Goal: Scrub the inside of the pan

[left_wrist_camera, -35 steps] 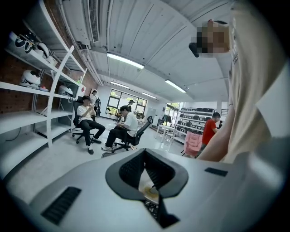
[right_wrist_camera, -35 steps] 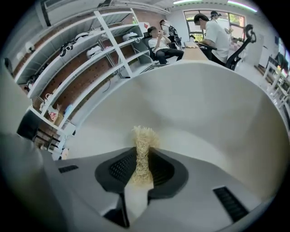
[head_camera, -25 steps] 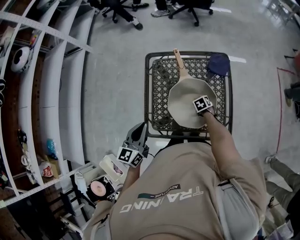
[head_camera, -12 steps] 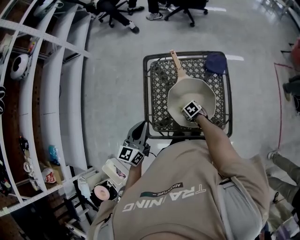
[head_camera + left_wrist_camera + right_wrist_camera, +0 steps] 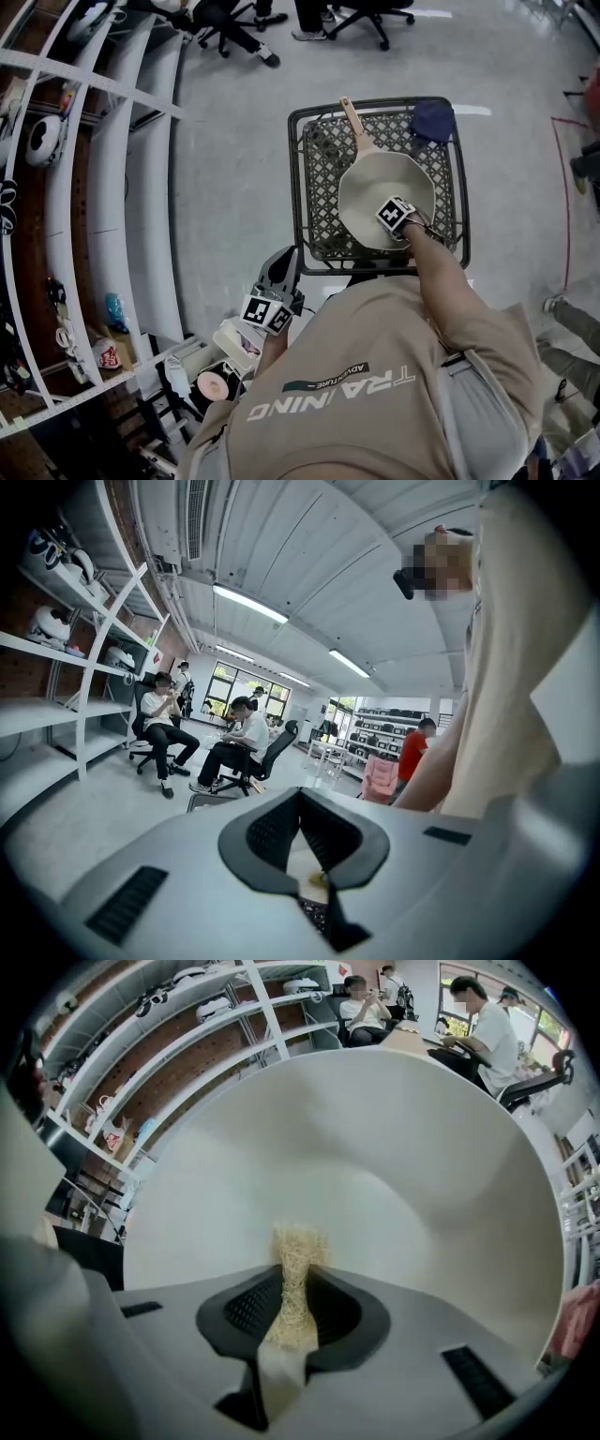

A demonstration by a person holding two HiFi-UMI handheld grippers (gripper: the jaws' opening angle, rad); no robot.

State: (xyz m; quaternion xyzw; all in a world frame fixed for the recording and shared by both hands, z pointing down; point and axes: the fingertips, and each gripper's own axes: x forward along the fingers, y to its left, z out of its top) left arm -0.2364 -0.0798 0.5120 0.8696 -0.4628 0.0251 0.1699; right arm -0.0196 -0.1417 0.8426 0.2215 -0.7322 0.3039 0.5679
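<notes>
Atop wire rack [image 5: 319, 187], pan [image 5: 370, 192], handle [image 5: 354, 124] far-left.

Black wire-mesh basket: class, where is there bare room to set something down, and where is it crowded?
Bare mesh runs between the black basket's left rim and the beige round pan. Crowded on the right: the pan, a navy cloth in the far corner, and the right gripper holding a straw-coloured scrubber.

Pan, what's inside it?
In the pan, the right gripper holds a straw-coloured scrubber down toward the pale bottom. Nothing else shows; the patch beneath the scrubber is covered.
</notes>
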